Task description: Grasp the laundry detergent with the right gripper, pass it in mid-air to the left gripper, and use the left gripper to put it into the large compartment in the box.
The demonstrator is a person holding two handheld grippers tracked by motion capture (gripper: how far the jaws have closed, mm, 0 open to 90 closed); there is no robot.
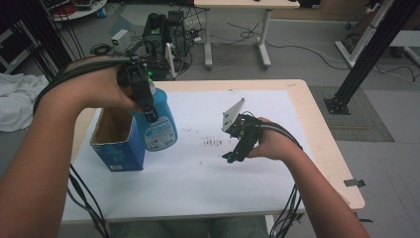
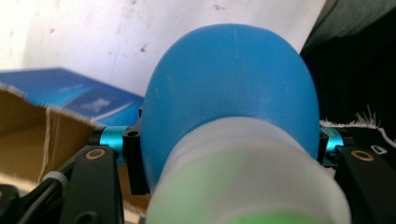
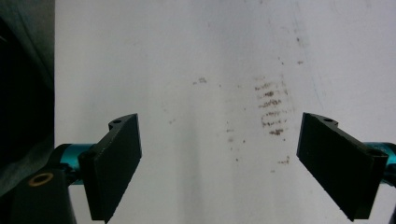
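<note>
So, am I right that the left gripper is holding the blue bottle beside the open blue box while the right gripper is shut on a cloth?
Not quite: the right gripper holds nothing; the right gripper view shows its jaws wide apart over the stained white table cover. The left gripper does hold the blue bottle beside the open blue box.

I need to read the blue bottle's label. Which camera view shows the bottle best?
The high view: the blue bottle hangs whole from the left gripper beside the open box, label facing out. The left gripper view gives a blurred close-up of its shoulder and cap. The right gripper view faces the stained white mat.
</note>
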